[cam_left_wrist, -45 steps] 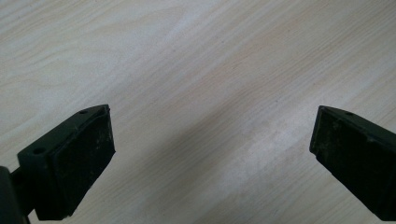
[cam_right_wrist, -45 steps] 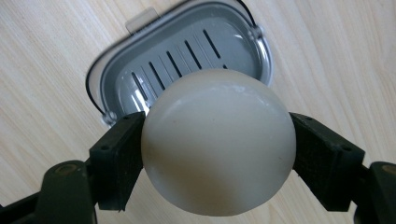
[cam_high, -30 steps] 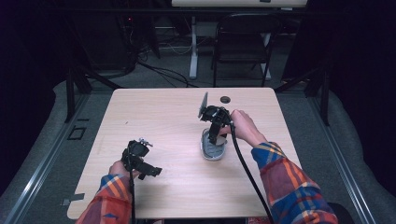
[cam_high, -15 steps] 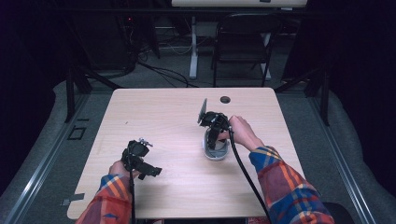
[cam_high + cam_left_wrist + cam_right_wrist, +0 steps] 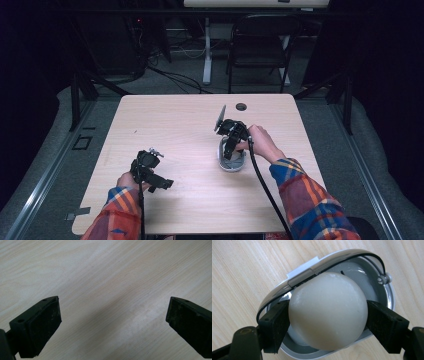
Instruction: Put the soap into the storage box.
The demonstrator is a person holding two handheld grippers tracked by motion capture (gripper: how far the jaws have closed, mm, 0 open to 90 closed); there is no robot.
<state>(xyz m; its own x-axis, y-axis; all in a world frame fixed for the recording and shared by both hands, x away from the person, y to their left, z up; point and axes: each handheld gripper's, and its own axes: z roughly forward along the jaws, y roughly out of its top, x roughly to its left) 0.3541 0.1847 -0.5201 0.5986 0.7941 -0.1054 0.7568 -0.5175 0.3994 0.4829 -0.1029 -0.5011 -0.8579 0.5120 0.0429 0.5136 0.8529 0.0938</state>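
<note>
High view, left side first: left gripper (image 5: 150, 172) low over the light wood table (image 5: 170, 120), near the front edge, in a hand with a bright plaid sleeve (image 5: 117, 220). Left gripper view: two black jaws far apart, wide open, with bare table (image 5: 107, 285) between them and nothing held.

Farther right, near the middle of the table: grey oval dish (image 5: 231, 161), with the right gripper (image 5: 229, 152) reaching down into it from above. Small dark round hole (image 5: 241, 106) in the table behind it, well apart.

Right gripper view: white egg (image 5: 327, 310) sitting in the grey oval dish (image 5: 384, 287), one black pad pressed on each side of it. Right gripper (image 5: 327, 322) closed on the egg, though its jaws have just been opening a tiny bit.
</note>
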